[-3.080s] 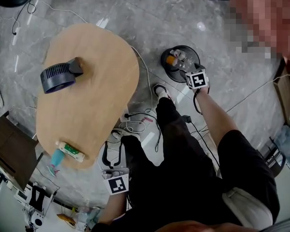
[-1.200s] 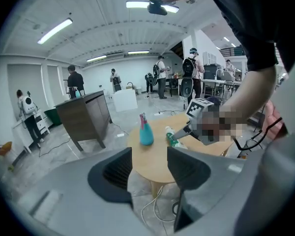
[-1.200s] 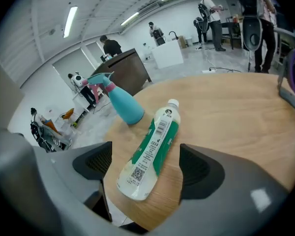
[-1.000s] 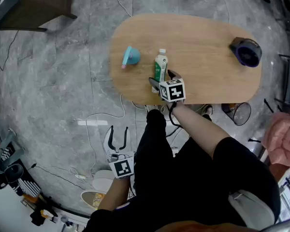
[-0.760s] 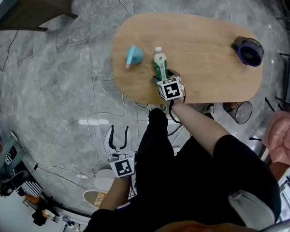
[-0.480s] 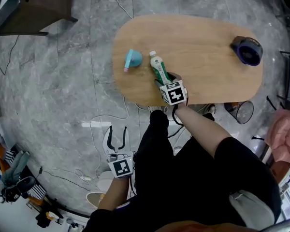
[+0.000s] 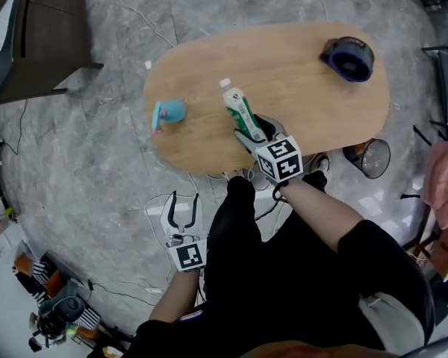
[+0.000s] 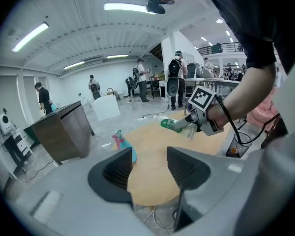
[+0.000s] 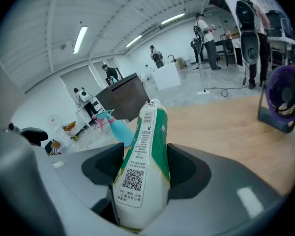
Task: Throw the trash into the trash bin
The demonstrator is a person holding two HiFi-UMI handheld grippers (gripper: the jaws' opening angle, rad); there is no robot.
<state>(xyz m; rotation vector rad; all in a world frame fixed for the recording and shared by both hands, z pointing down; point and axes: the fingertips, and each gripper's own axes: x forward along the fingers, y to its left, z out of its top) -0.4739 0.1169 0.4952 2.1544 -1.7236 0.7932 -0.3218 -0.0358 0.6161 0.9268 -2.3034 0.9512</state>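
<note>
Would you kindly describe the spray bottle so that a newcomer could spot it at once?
Start at the oval wooden table. Near its left end in the head view sits the spray bottle. It is light blue with a pink trigger, unlike the green-and-white bottle in the right gripper.

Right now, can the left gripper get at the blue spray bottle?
Probably yes: the left gripper is open and empty, the spray bottle sits near the table edge ahead of it, and nothing stands between them.

Bottle (image 9: 152,151) label: QR code (image 9: 132,180), barcode (image 9: 147,117); print illegible.
</note>
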